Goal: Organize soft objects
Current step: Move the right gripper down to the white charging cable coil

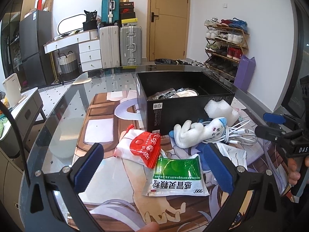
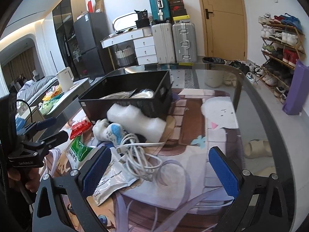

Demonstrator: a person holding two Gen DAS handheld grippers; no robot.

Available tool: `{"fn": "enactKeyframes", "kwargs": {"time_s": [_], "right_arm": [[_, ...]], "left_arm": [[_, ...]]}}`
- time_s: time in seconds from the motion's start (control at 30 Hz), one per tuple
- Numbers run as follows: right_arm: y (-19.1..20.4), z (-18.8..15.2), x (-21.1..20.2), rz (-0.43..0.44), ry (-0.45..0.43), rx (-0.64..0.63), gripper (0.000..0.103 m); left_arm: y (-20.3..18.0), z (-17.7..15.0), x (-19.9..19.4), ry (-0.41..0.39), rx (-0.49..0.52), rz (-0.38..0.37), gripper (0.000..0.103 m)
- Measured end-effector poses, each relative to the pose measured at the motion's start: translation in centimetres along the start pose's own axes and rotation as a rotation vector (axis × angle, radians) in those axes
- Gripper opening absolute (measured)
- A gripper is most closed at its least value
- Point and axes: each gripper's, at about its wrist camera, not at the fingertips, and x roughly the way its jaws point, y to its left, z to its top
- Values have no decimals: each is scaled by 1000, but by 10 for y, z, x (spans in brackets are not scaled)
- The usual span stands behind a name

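Observation:
A black box stands on the glass table and holds some white and dark packets; it also shows in the right wrist view. In front of it lie a white foam block, a white plush toy with blue ears, a coil of white cable, a red packet, a green-and-white sachet and a white pouch. My left gripper is open and empty, hovering over the red packet and sachet. My right gripper is open and empty, just in front of the cable.
The round glass table's edge curves close on the right. A printed mat covers the table middle. A low grey cabinet with a white kettle stands to the left. Suitcases, drawers and a shoe rack line the far wall.

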Motion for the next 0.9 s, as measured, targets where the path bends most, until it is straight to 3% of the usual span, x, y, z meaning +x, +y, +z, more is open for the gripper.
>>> {"fn": "enactKeyframes", "kwargs": {"time_s": [0.47, 0.73, 0.9], "right_arm": [[14, -5, 21, 3, 64, -14, 102], [5, -3, 34, -66, 109, 30, 102], [-20, -4, 29, -121, 108, 102, 102]], "left_arm": [[-3, -4, 7, 24, 23, 1, 103], [-3, -5, 8, 30, 31, -5, 103], [-2, -5, 8, 34, 29, -8, 103]]}}
